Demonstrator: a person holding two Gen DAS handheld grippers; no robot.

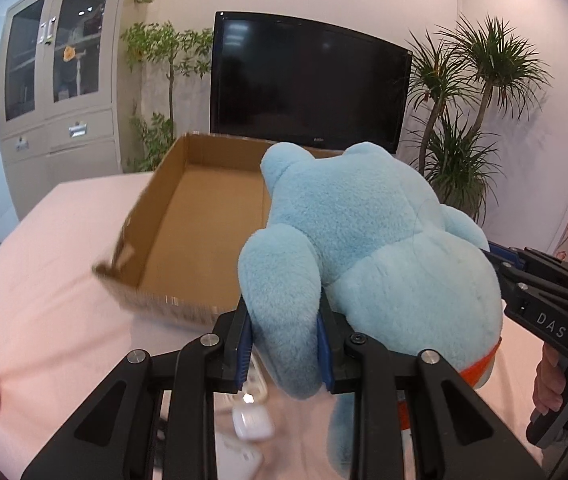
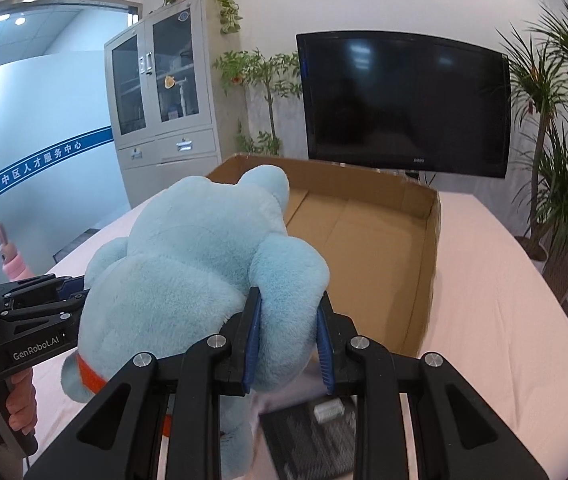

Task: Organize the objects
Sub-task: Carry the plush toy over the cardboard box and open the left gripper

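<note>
A light blue plush toy with an orange band is held in the air between both grippers, above the pink table. My left gripper is shut on one of its limbs. My right gripper is shut on another limb of the plush toy. An open, empty cardboard box lies on the table just beyond the toy; it also shows in the right wrist view. The right gripper shows at the right edge of the left wrist view, and the left gripper at the left edge of the right wrist view.
White plug-like items lie below the left gripper. A dark flat object lies under the right gripper. A pink bottle stands at the far left. A black TV, a cabinet and plants stand behind the table.
</note>
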